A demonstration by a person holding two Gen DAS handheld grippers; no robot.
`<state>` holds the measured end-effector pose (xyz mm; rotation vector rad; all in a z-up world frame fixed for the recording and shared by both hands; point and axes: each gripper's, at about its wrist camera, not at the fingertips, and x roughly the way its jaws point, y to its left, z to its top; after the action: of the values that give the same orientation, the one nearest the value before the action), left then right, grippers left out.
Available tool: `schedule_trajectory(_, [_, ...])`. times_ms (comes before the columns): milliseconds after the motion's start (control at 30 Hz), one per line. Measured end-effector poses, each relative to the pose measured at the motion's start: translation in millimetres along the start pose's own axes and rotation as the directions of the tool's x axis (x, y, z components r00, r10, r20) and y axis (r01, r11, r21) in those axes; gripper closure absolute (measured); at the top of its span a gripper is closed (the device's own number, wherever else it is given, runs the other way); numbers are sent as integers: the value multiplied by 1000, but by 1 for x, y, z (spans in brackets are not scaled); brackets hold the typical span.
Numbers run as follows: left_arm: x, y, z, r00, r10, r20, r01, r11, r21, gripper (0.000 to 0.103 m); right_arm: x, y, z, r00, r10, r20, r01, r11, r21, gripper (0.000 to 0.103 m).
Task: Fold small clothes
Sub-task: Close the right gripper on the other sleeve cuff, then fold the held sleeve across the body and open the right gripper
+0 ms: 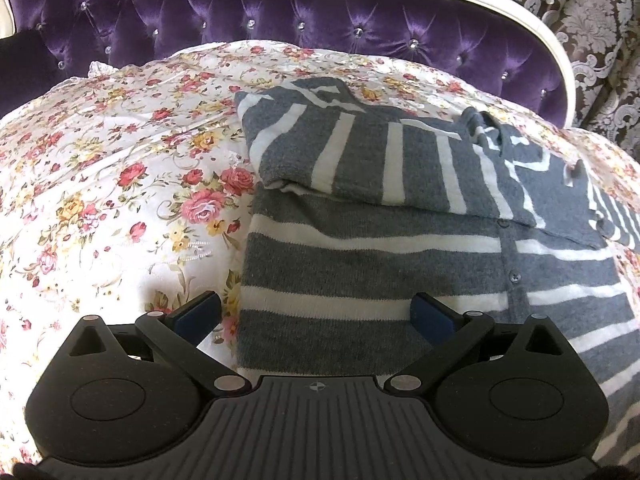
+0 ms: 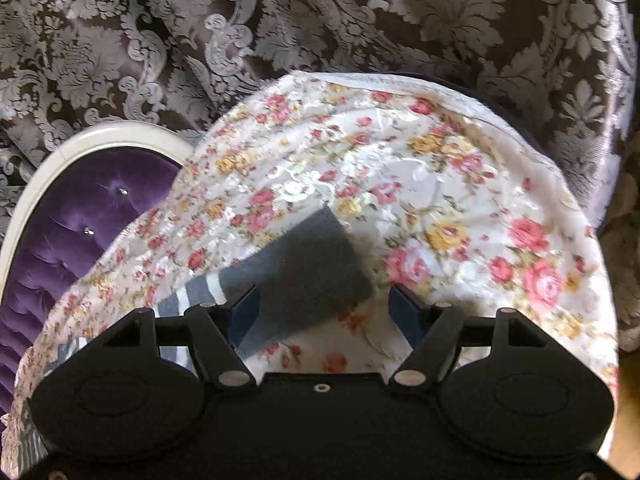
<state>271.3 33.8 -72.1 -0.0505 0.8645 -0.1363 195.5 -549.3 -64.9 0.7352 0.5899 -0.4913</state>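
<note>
A grey cardigan with white stripes lies on the floral bedspread, right of centre in the left wrist view. One sleeve is folded across its upper part. My left gripper is open and empty, just above the cardigan's near left edge. In the right wrist view the other sleeve's grey cuff lies flat on the bedspread. My right gripper is open, its fingers on either side of the cuff, the left finger against the sleeve's edge.
A purple tufted headboard with a white frame stands behind the bed. A brown and silver damask curtain hangs past the bed's right edge. The bed's far corner drops off close beyond the cuff.
</note>
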Motion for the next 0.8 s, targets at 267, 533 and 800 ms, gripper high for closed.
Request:
schedule_trajectory(267, [1, 1, 4, 1000, -13, -11, 13, 1000, -2, 1, 14, -4, 10, 999, -40, 3, 40, 998, 57, 86])
schedule_trajectory(533, [-8, 18, 16, 995, -98, -15, 96, 991, -96, 1, -34, 87, 32, 994, 68, 83, -49, 975, -215, 86])
schedule_trajectory(800, [-24, 33, 23, 995, -92, 29, 95, 987, -130, 1, -85, 242, 3, 938, 347, -11, -308, 818, -486, 86])
